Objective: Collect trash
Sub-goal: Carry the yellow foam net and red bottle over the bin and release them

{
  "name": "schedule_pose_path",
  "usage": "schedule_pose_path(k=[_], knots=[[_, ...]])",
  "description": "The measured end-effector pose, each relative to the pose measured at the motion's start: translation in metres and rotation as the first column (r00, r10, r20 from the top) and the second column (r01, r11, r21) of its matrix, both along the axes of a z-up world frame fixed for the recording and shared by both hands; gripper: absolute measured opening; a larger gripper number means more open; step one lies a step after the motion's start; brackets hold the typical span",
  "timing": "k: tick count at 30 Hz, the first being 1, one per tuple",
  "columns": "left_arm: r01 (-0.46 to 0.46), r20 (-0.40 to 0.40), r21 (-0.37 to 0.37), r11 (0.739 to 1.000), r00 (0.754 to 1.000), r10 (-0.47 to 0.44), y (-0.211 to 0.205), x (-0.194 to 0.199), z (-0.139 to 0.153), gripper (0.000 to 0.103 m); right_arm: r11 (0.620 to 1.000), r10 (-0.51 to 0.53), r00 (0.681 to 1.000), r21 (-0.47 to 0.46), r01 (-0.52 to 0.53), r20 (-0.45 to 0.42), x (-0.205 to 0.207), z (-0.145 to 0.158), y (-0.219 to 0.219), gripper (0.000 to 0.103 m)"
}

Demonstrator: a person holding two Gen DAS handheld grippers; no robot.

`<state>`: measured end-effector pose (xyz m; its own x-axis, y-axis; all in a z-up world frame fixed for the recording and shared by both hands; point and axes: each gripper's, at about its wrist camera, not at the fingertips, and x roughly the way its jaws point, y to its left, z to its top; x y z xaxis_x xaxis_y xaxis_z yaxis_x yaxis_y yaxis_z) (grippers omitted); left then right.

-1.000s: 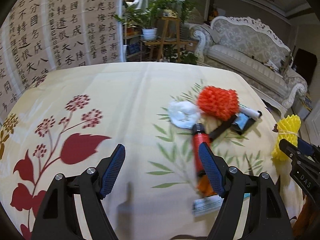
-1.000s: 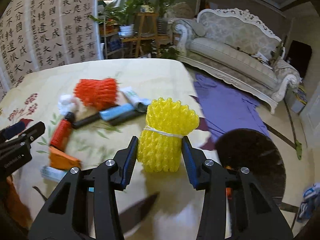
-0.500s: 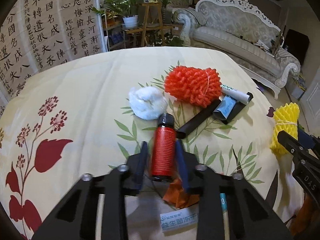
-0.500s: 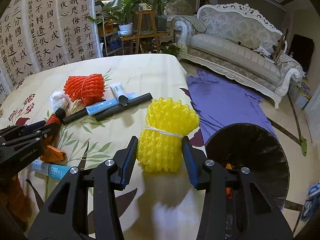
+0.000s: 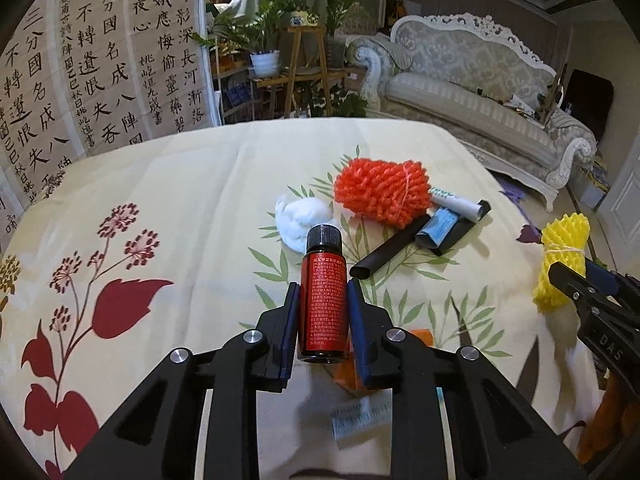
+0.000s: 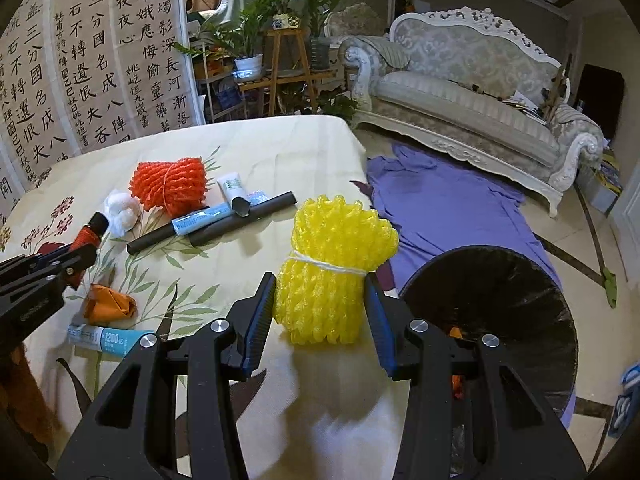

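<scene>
Gripping a red bottle (image 5: 323, 300) with a black cap, our left gripper (image 5: 323, 296) has both blue pads pressed against the bottle's sides, cap pointing away from us. Our right gripper (image 6: 320, 300) is clamped on a yellow foam net bundle (image 6: 332, 268) tied with a white string, its pads pressed into the bundle's lower half.

We place everything else by the orange foam net bundle (image 5: 382, 192), which lies on the floral tablecloth (image 5: 160, 208). A white wad (image 5: 302, 220) of something soft sits just beside it, on the side toward the calligraphy screen (image 5: 100, 60). On the bundle's other side a white tube (image 5: 456, 202) lies against it, with a light blue packet (image 5: 438, 230) and two black tubes (image 6: 224, 226) crossing just nearer to us. The bottle's cap reaches close to the white wad, nearer to us than the orange bundle. Nearer still, below the left gripper, lie a crumpled orange wrapper (image 6: 108, 306) and a blue-and-white packet (image 6: 106, 338), the two close together.

The yellow bundle is well apart from the orange one, at the table edge toward the sofa (image 6: 472, 92). Beyond that edge, on the floor beside a purple cloth (image 6: 448, 204), stands a black bin (image 6: 492, 316) with something orange inside.
</scene>
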<state>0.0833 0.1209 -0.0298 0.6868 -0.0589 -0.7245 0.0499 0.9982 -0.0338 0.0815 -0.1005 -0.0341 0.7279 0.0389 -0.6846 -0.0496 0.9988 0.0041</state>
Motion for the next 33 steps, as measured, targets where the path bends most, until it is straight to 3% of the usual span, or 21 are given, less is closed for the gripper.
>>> schedule_pose_path(k=[7, 12, 21, 33], knots=[[0.053, 0.041, -0.024, 0.998, 0.998, -0.052, -0.017, -0.023, 0.018, 0.025, 0.999, -0.042, 0.999, -0.002, 0.042, 0.023, -0.018, 0.008, -0.021, 0.043], [0.136, 0.068, -0.04, 0.99, 0.989, -0.133, -0.052, -0.037, 0.027, 0.025, 0.995, -0.104, 0.994, -0.009, 0.104, 0.032, -0.034, 0.011, -0.049, 0.043], [0.307, 0.076, -0.025, 0.951, 0.949, -0.305, -0.144, -0.037, 0.022, 0.025, 0.968, -0.249, 0.968, -0.012, 0.249, 0.025, -0.055, 0.004, -0.116, 0.043], [0.418, 0.048, 0.018, 0.908, 0.907, -0.419, -0.227, -0.015, 0.004, 0.025, 0.939, -0.345, 0.938, 0.011, 0.345, 0.021, -0.053, -0.005, -0.181, 0.043]])
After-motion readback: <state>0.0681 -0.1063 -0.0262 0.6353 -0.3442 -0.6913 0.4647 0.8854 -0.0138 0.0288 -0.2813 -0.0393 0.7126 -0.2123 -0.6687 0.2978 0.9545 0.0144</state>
